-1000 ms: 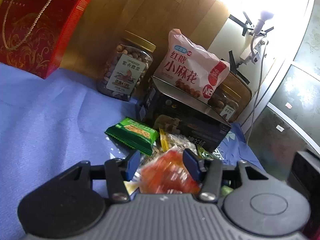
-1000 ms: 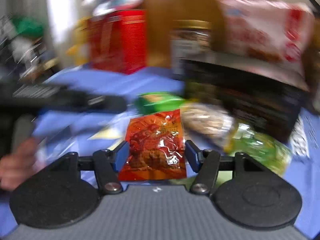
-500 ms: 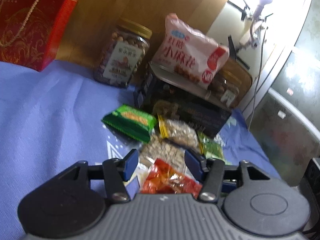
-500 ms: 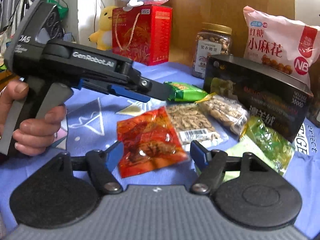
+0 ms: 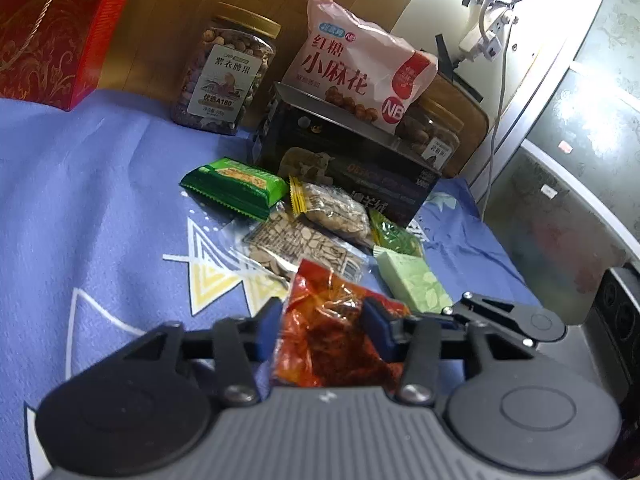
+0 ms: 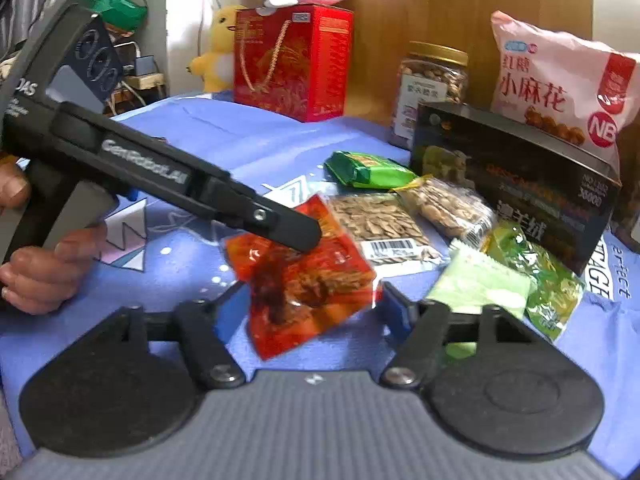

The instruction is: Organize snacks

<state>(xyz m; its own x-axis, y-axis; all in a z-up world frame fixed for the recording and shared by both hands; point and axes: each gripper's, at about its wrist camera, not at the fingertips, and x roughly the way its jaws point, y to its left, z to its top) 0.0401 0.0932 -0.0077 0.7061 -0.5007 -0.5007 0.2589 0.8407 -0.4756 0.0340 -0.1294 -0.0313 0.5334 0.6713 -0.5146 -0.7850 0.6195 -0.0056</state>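
A red snack packet [image 5: 328,332] sits crumpled between the pads of my left gripper [image 5: 324,328], whose jaws are closing and pinch it. In the right wrist view the left gripper [image 6: 296,236] comes in from the left, and its tip grips the top edge of the tilted red packet [image 6: 308,284]. My right gripper [image 6: 314,300] stands open just in front of it. Its jaws are closing a little, and the packet's lower corner hangs between the pads untouched. A person's hand [image 6: 36,268] holds the left gripper's handle.
On the blue cloth [image 5: 100,200] lie a green packet [image 6: 368,170], a seed packet [image 6: 376,224], a nut packet [image 6: 444,208] and pale green packets [image 6: 476,284]. Behind stand a black box [image 6: 516,184], a pink bag [image 6: 560,84], a nut jar [image 5: 228,76] and a red gift box [image 6: 292,60].
The left gripper's jaws have narrowed onto the red packet. In the right view the packet, flat on the cloth before, has turned and tilted up. The right jaws opened wider.
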